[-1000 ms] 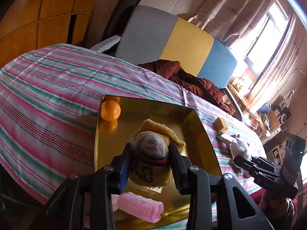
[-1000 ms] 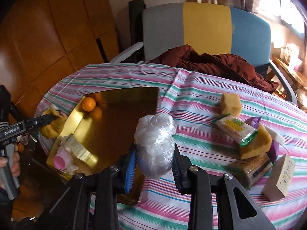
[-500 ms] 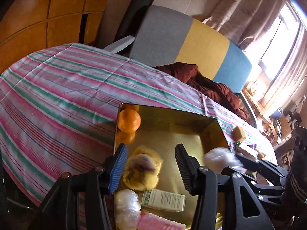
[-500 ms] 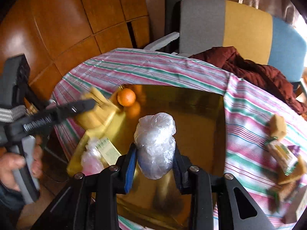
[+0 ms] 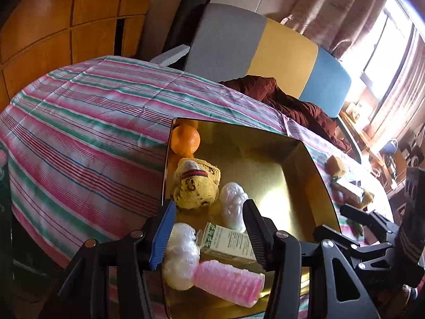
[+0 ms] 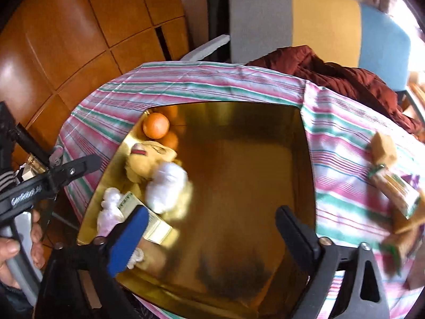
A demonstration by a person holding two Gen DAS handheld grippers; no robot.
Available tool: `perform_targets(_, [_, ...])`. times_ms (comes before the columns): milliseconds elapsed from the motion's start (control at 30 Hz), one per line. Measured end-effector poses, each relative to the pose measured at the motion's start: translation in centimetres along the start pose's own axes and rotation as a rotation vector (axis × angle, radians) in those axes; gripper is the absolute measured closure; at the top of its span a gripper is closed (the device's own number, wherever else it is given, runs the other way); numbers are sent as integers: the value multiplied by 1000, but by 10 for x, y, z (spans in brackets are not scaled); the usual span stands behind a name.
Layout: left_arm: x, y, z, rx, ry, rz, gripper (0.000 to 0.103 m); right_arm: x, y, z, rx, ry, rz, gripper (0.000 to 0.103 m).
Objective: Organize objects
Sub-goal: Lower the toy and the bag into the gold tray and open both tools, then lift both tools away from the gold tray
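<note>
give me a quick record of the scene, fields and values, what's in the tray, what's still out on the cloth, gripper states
tray: gold tray on striped tablecloth
in tray: orange, yellow sock bundle, white plastic-wrapped bundle, green and white box, pink roll, second white bundle
outside tray: sponge and packaged items on the cloth
left gripper: open, nothing gripped
right gripper: jaws opening, nothing between them
background: chair with dark red garment

table (image 5: 79, 122): striped cloth | gold tray (image 6: 239, 159) | sponge (image 6: 383, 146), packets (image 6: 395, 191) beside tray
</note>
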State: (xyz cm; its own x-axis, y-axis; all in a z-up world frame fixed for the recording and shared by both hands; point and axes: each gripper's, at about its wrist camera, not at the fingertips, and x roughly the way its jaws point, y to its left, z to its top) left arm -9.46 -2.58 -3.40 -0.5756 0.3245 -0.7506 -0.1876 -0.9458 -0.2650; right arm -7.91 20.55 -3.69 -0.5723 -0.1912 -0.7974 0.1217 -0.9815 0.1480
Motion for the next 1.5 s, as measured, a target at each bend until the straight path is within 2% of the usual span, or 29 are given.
perform_targets(300, [-18,-28,-12,99,-60,77,45,-19,14,-18,-81,-85,-118,0])
perform_targets(400, [-27,-38,-15,146,-97,129,42,-25,15,-21,-84,-122,-161,0])
perform_targets(733, [-37,-52,-21,174,-142,201,42,-36,2,-28,-35,-150,-177,0])
perform_targets(1200, [-48,-68,-27,242,-202,211,42,-47,-6,-33,-18,-190,-232,0])
perform_targets(1500, [-51,-76,-28,264,-204,215,42,-54,-25,-33,20,-199,-264,0])
